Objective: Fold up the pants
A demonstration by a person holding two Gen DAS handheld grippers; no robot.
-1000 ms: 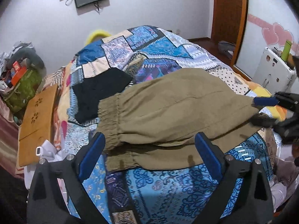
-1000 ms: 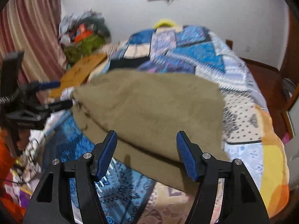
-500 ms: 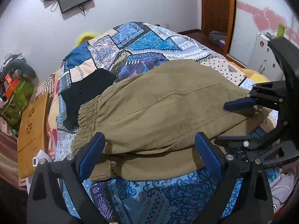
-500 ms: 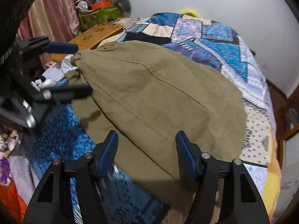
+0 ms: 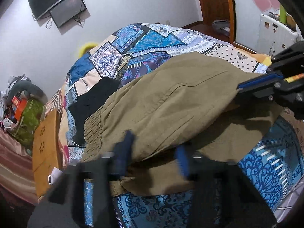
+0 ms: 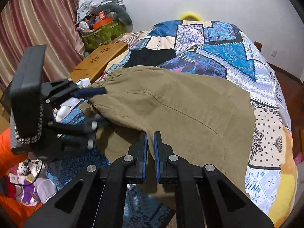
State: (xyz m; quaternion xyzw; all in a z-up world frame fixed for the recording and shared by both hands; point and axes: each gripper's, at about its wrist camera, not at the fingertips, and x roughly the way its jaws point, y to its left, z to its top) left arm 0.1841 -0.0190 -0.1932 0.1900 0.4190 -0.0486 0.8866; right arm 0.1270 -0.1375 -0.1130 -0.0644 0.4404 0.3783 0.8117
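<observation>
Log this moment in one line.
left gripper: open, astride waistband end of pants | right gripper: shut on pants edge | pants: lying on bed

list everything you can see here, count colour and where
pants: one, olive khaki, spread over the bed, top layer gripped at the near edge
quilt: one, blue patchwork, covering the bed
black garment: one, black, on the quilt beyond the waistband
lap desk: one, orange wood, at the bed's left side
green bag: one, green, by the curtain
screen: one, dark, on the wall
right gripper: one, black with blue fingers, shut on the pants hem
left gripper: one, blurred, at the waistband end
</observation>
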